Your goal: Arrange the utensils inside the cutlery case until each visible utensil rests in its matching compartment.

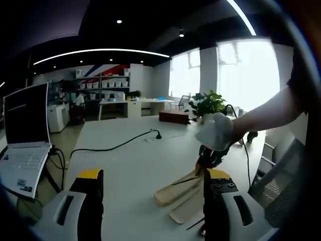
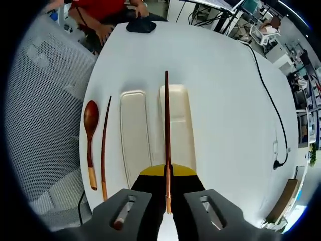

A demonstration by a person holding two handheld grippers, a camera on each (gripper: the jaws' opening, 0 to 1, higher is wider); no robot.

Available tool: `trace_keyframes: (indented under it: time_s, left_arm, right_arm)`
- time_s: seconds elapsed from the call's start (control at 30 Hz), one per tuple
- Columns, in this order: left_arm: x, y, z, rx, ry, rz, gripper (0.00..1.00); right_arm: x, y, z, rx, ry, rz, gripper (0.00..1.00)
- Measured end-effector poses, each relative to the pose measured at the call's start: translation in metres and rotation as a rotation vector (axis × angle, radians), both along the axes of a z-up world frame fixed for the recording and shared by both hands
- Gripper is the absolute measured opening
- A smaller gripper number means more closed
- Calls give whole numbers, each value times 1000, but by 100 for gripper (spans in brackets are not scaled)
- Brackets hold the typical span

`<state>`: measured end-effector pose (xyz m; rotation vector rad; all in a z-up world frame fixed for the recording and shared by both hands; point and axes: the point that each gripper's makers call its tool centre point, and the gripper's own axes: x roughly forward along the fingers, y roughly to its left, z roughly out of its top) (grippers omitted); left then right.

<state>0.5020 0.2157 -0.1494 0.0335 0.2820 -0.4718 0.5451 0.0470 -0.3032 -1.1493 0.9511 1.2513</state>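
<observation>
while my right gripper (image 2: 167,203) pinches one chopstick (image 2: 166,135) by its end over the right half of the case (image 2: 179,113), i judge i'm mid-placement; next i must lower it level into that trough. spoon (image 2: 90,140) and second chopstick (image 2: 104,150) wait on the table (image 2: 220,90), left of the case. left gripper (image 1: 150,201) hangs wide open, empty.

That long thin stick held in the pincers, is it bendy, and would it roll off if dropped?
The chopstick looks like stiff wood: it juts straight out from the right gripper without sagging. Being slim and apparently round, it would probably roll on the smooth table. It likely weighs little, so it could swivel in the grip.
</observation>
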Motion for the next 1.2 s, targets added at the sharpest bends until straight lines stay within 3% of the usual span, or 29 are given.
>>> trace_keyframes:
  time_s: [0.3,0.63,1.2]
  left_arm:
    - [0,1,-1,-9,5,4,84]
    - [0,1,0,-16,6,4,85]
    - [-1,3,-1,-14,9,11,85]
  right_arm:
    - [4,6,-7,-61,-25,68,0]
    - [18,7,-1,-132,-122,157,0]
    - [19,15,-21,-163,-113,196,0]
